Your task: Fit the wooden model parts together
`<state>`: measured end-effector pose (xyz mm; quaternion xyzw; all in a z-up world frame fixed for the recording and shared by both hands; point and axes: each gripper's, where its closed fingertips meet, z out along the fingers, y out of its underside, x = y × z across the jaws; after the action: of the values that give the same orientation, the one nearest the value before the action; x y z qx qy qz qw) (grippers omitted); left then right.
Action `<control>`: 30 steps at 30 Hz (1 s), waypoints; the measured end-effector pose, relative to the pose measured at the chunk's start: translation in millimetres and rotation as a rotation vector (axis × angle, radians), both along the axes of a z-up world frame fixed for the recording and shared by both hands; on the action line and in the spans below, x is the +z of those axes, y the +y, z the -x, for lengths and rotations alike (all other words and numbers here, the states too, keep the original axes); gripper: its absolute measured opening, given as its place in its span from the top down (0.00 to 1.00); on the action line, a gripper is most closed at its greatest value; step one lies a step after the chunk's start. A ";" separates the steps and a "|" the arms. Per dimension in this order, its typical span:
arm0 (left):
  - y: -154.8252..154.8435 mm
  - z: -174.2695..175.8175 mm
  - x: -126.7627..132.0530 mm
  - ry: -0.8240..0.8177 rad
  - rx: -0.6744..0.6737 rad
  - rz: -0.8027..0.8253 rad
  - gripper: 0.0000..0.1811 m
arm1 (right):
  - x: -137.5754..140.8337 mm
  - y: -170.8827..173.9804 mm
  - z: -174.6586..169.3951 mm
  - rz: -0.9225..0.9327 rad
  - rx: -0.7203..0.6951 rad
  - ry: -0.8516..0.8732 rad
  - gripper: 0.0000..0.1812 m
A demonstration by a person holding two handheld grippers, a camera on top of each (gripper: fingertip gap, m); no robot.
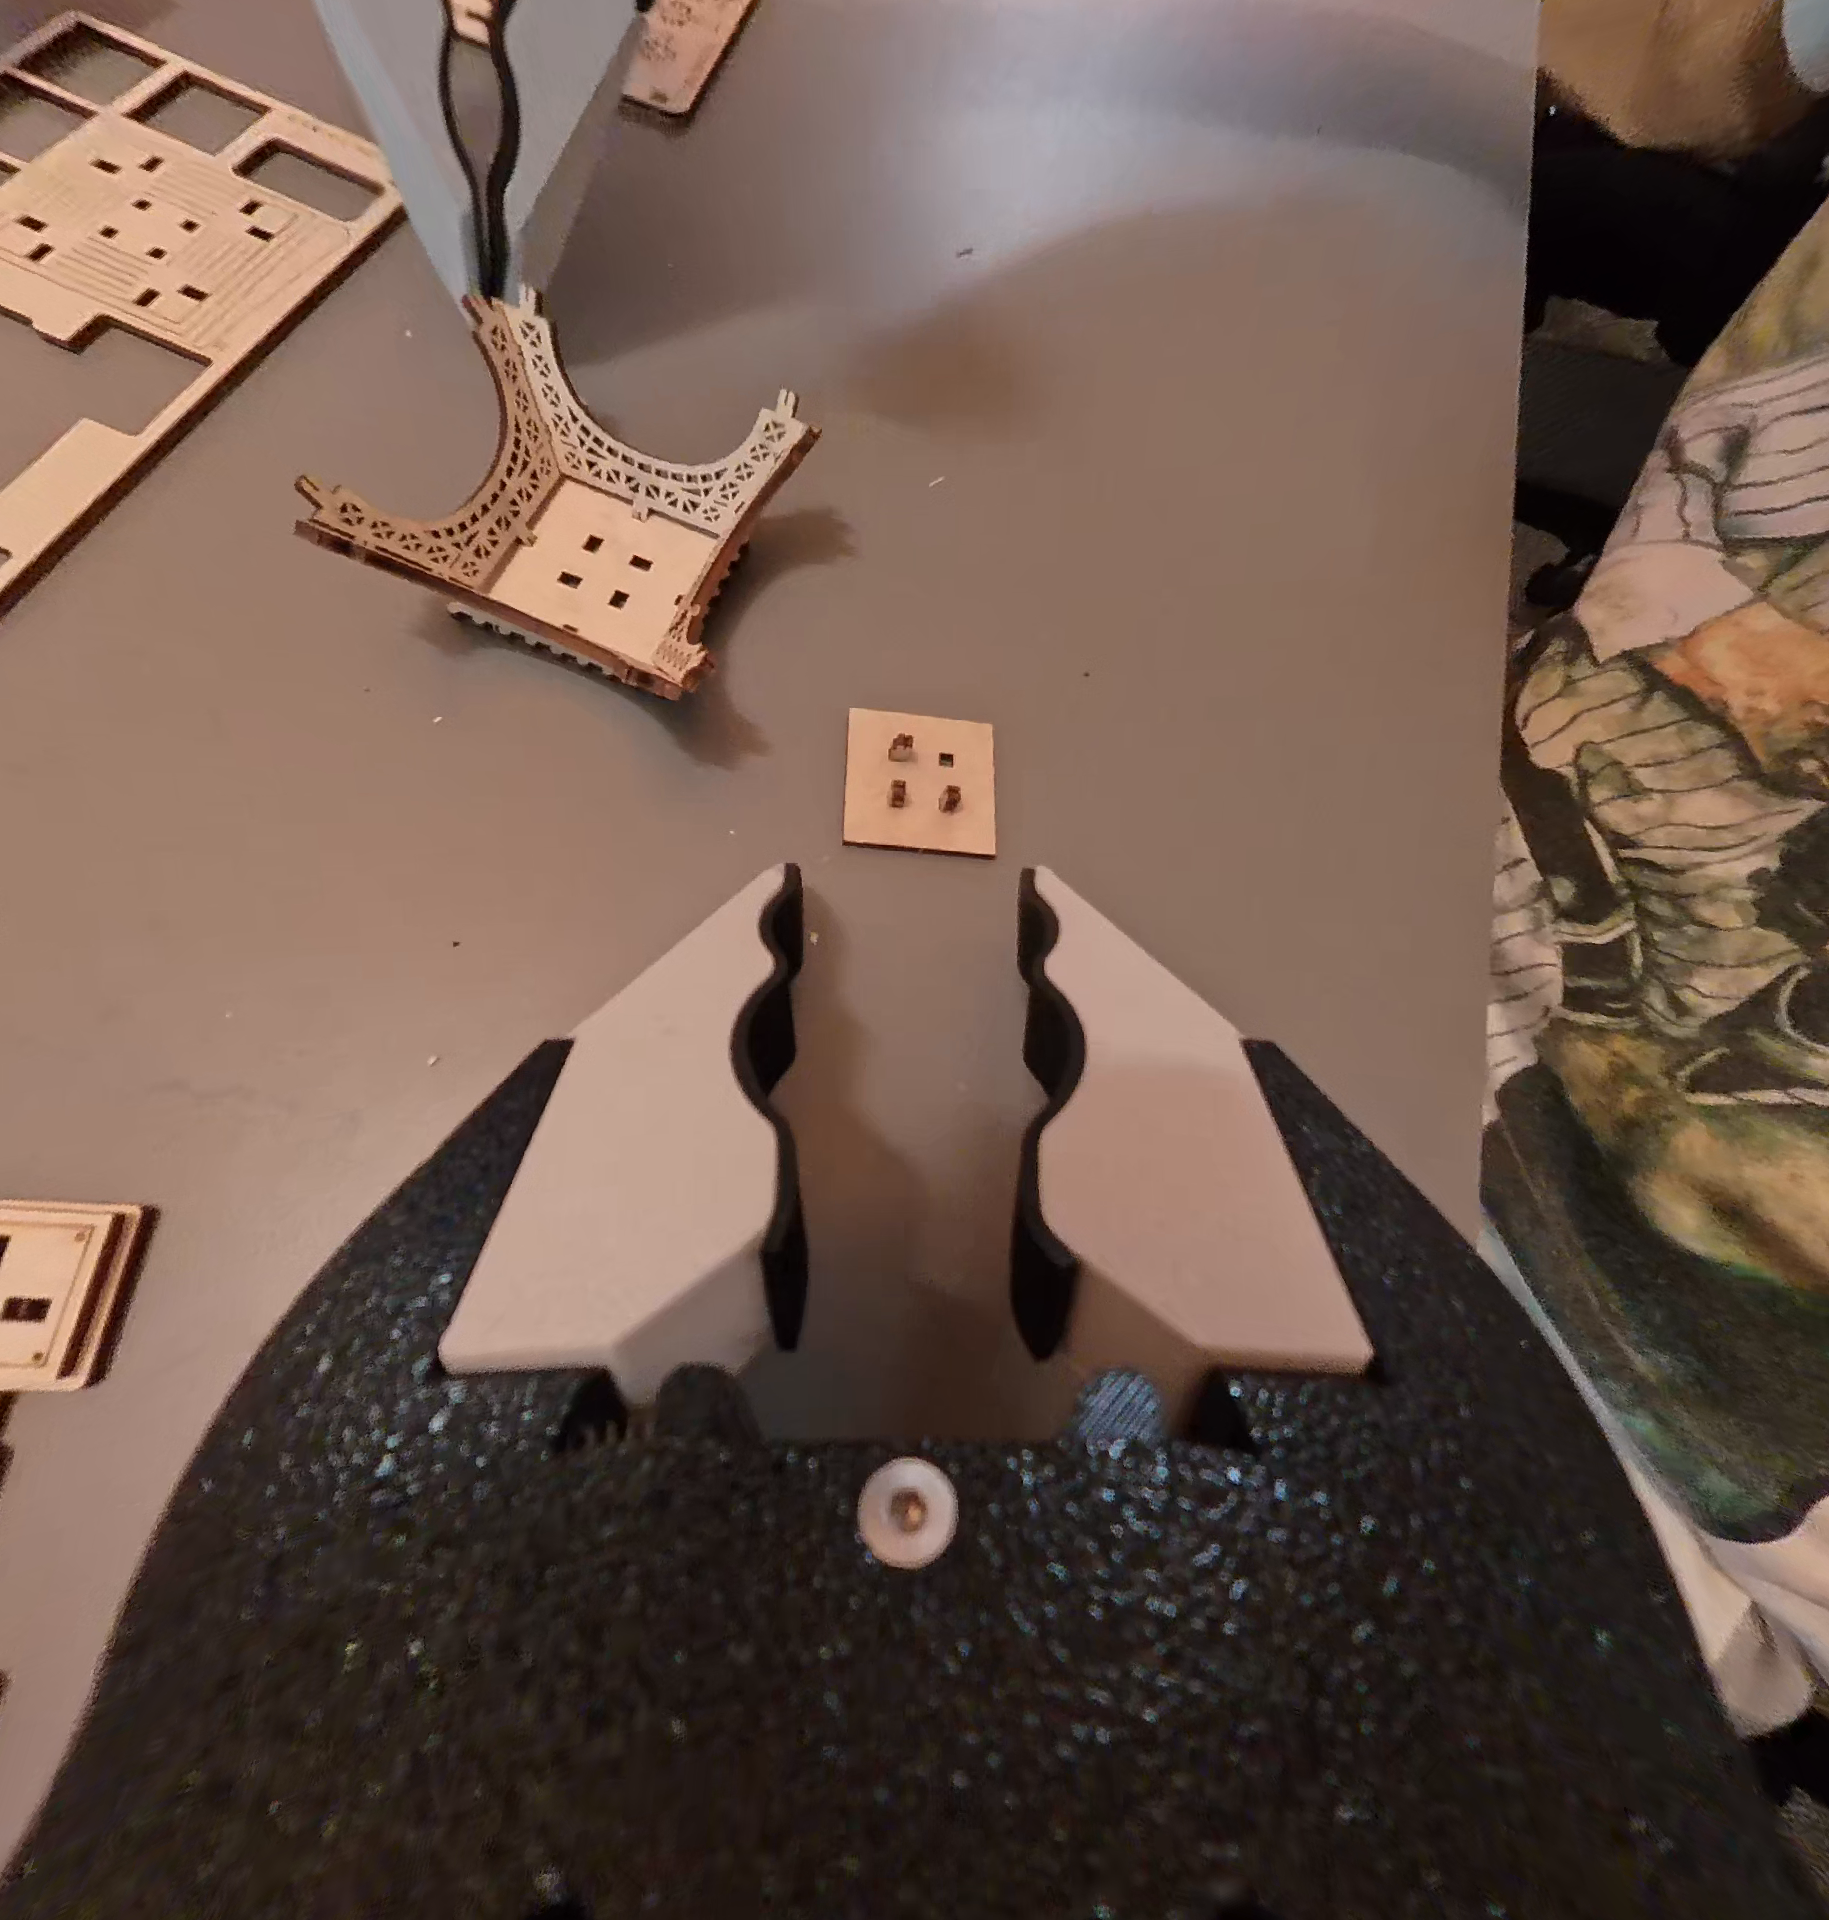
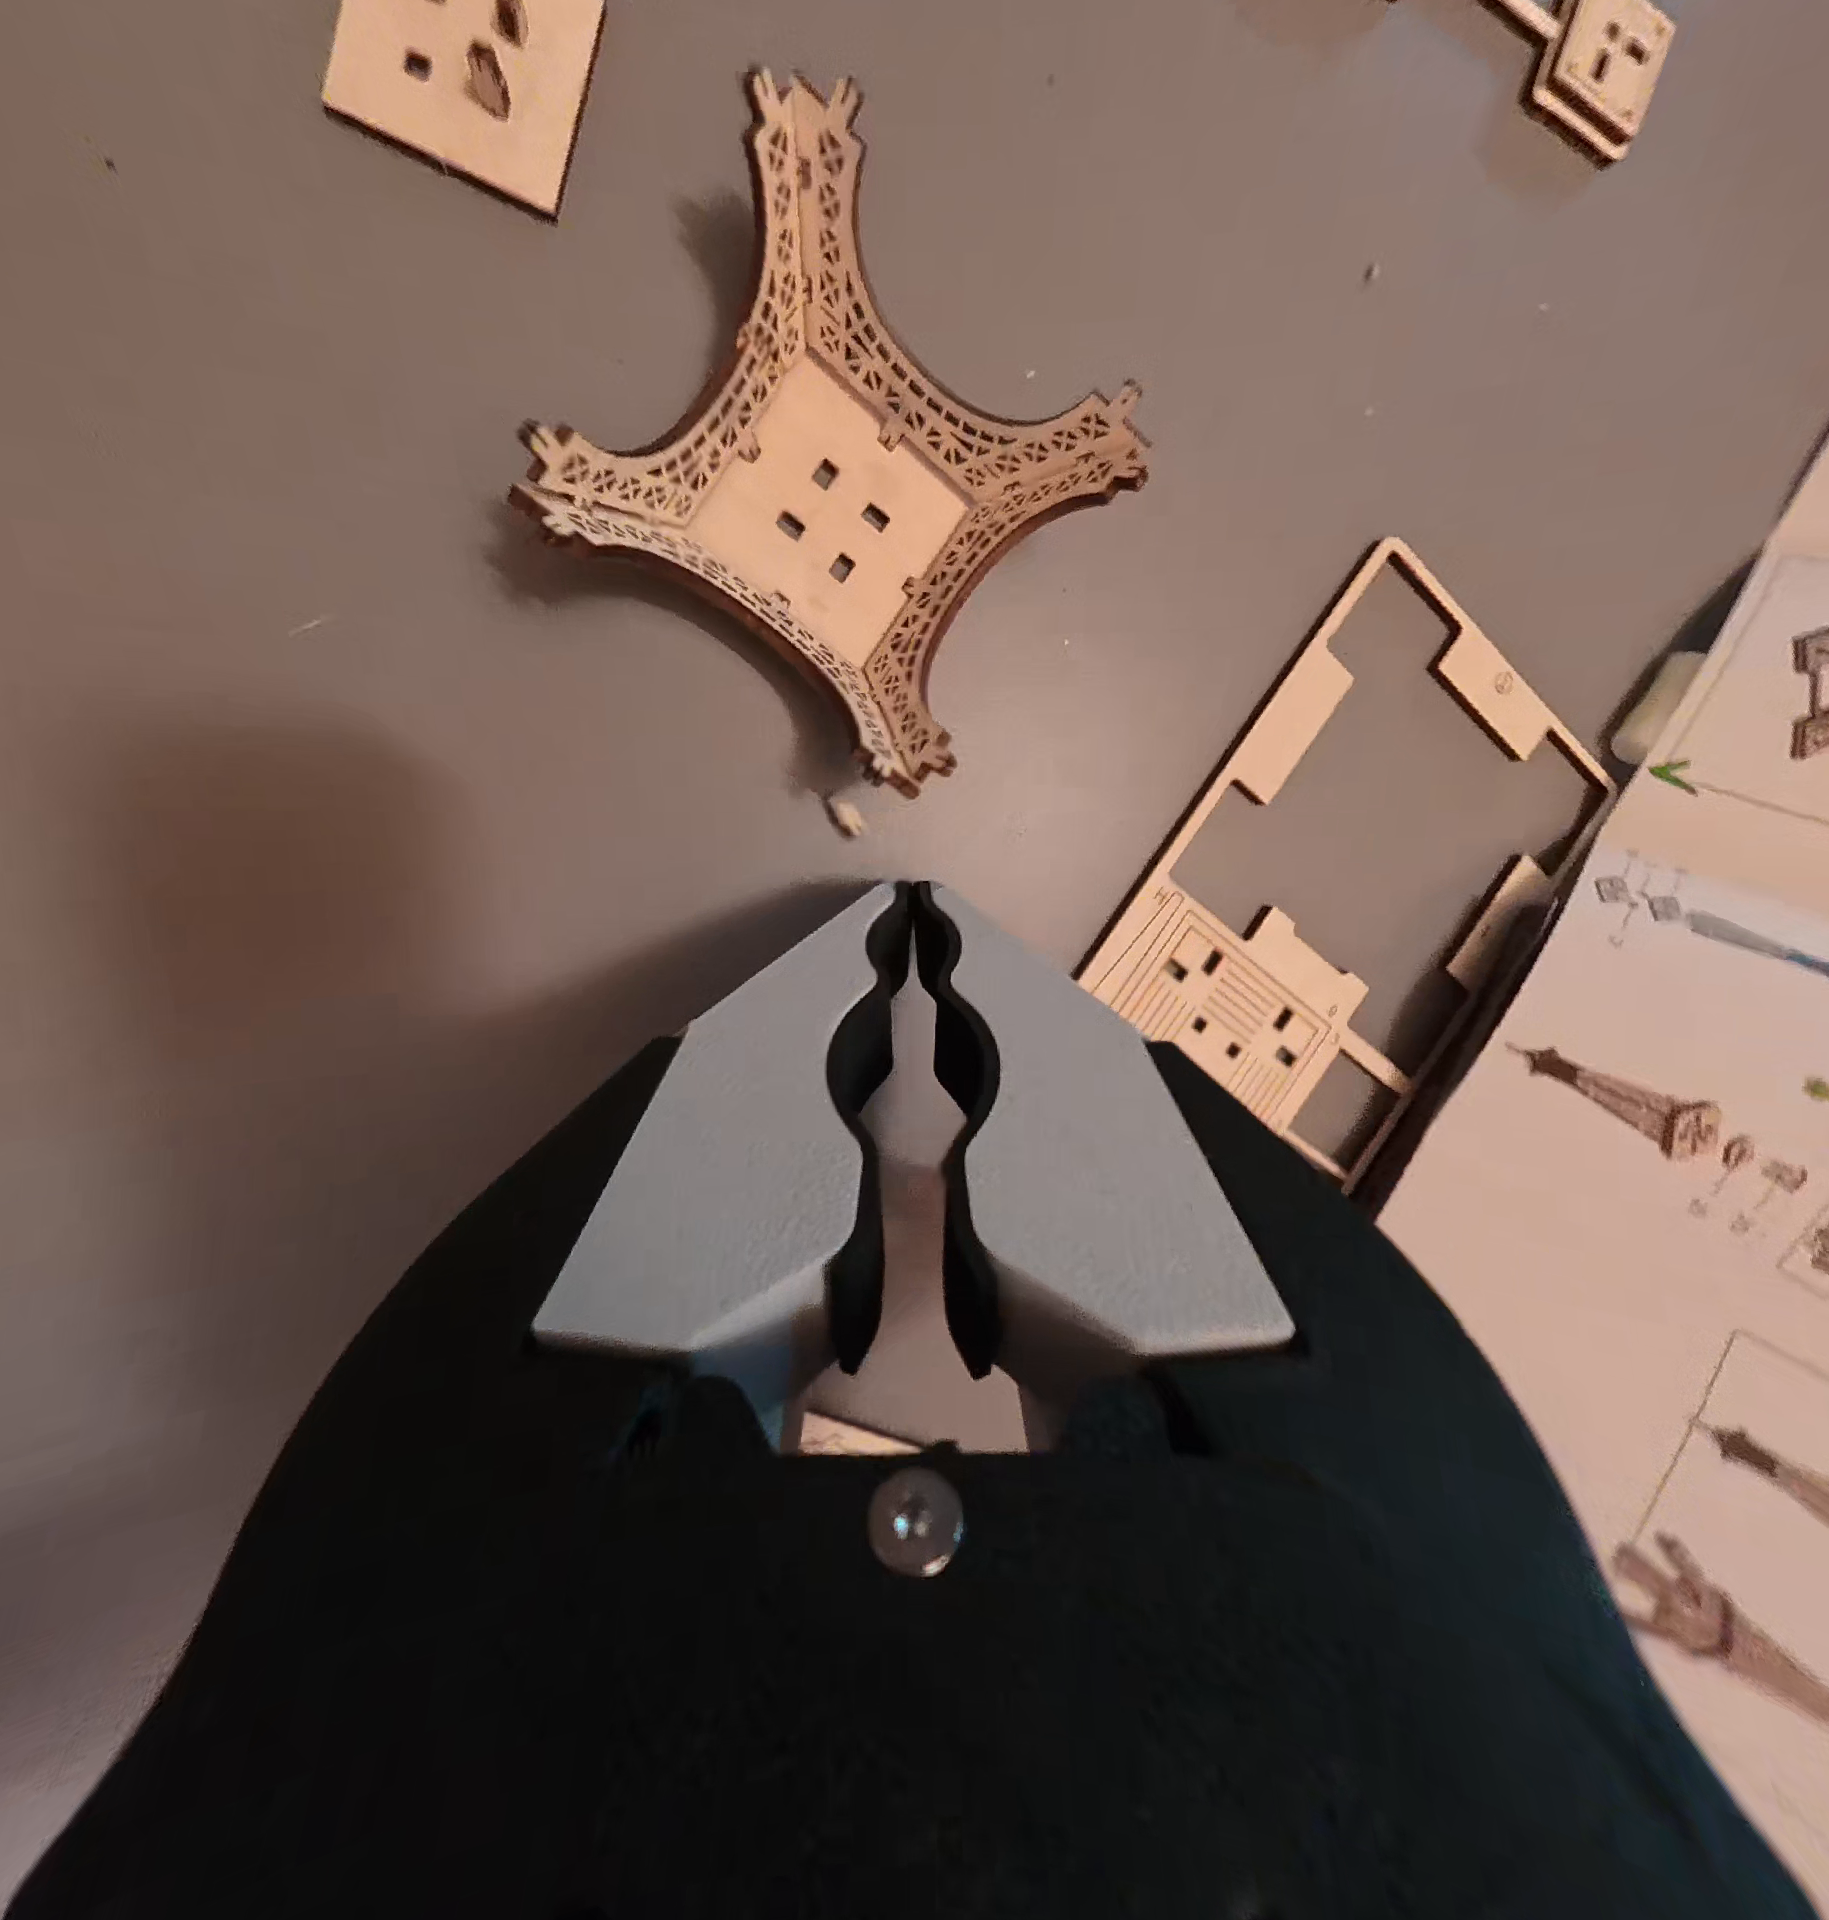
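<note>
A wooden lattice tower base with four curved legs and a square slotted floor lies on the grey table. A small square wooden plate with little pegs lies flat just ahead of my left gripper, which is open and empty above the table. My right gripper is shut with nothing visible between its fingers. It hangs just short of the nearest leg of the tower base. In the left wrist view it comes down from the top, tips by one raised leg. The square plate shows at the top left.
Punched-out wooden sheets lie at the far left and beside the right gripper. Small layered square pieces sit at the left edge and top right. A printed instruction sheet lies on the right. A patterned cloth lies past the table edge. The gap from one gripper's tips to the other's is roughly 15 cm.
</note>
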<state>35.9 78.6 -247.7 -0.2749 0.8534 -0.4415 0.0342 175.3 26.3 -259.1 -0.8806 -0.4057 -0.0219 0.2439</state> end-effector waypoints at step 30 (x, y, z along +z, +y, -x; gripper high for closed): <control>-3.2 7.1 -2.7 -0.018 0.011 -0.021 0.80 | -1.9 0.2 24.6 -0.017 -0.031 0.177 0.99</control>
<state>28.8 75.4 -250.4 -0.2756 0.8560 -0.4348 0.0471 150.7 26.5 -261.0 -0.8832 -0.3687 0.0486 0.2857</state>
